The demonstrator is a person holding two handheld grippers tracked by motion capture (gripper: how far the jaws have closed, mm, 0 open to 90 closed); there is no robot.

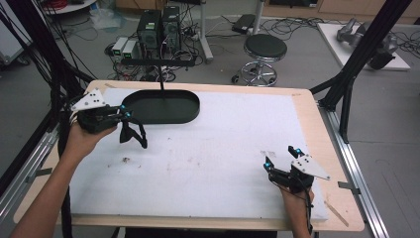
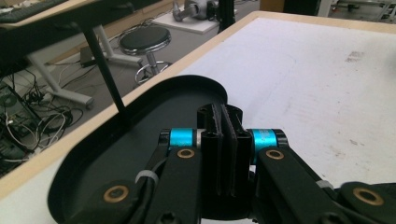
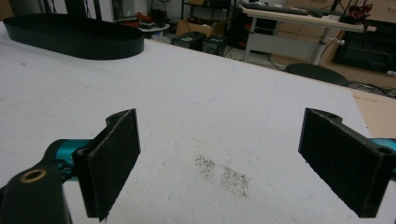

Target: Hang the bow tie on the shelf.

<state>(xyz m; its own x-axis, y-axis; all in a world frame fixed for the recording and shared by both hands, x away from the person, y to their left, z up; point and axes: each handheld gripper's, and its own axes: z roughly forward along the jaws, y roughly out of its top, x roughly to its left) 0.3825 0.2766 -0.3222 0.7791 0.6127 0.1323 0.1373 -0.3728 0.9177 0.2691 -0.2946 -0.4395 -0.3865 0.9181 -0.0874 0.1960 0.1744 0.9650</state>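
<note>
Tray (image 2: 116, 154) just beyond left gripper (image 2: 223, 135), jaws pressed together; right gripper (image 3: 219, 158) jaws wide.

Robotics lab or workshop. Wooden table (image 1: 317, 129) topped with a white foam sheet (image 1: 233, 134) inside a black metal frame (image 1: 364, 47); concrete floor behind has computer towers (image 1: 159, 27), tangled cables (image 1: 292, 25) and a round stool (image 1: 265, 49). A grey robot part lies on a white board (image 1: 364, 44), and a desk with a keyboard (image 3: 280, 8) stands farther back.
</note>
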